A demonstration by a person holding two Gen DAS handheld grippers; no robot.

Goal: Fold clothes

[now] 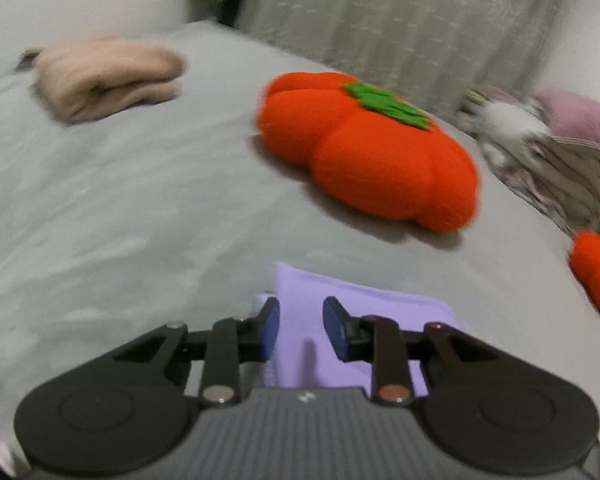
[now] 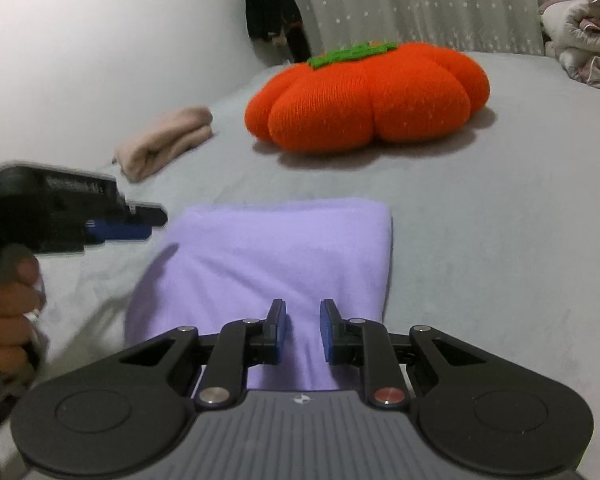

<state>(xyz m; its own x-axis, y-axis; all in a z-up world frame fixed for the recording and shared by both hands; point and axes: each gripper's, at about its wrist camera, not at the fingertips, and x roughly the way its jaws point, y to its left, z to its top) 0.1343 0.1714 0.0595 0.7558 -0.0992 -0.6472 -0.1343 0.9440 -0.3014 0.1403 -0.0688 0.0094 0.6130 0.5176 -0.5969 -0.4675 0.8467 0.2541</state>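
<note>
A folded lilac cloth [image 2: 280, 248] lies flat on the grey bed sheet [image 2: 500, 240]. My right gripper [image 2: 303, 320] stands open over its near edge, fingers apart with the cloth beneath them. In the left wrist view the same lilac cloth [image 1: 352, 316] shows under my left gripper [image 1: 301, 320], which is also open above one corner. The right wrist view shows the left gripper [image 2: 140, 226] from the side, just off the cloth's left edge, held by a hand [image 2: 4, 308]. A folded beige garment [image 1: 108, 80] [image 2: 168, 140] rests further back on the left.
A big orange pumpkin cushion [image 2: 368, 96] [image 1: 364, 148] sits behind the cloth. A heap of pale clothes [image 1: 548, 152] [image 2: 580, 40] lies at the far right, with a second orange plush [image 1: 596, 276] near it. A starred curtain [image 2: 420, 0] and a white wall back the bed.
</note>
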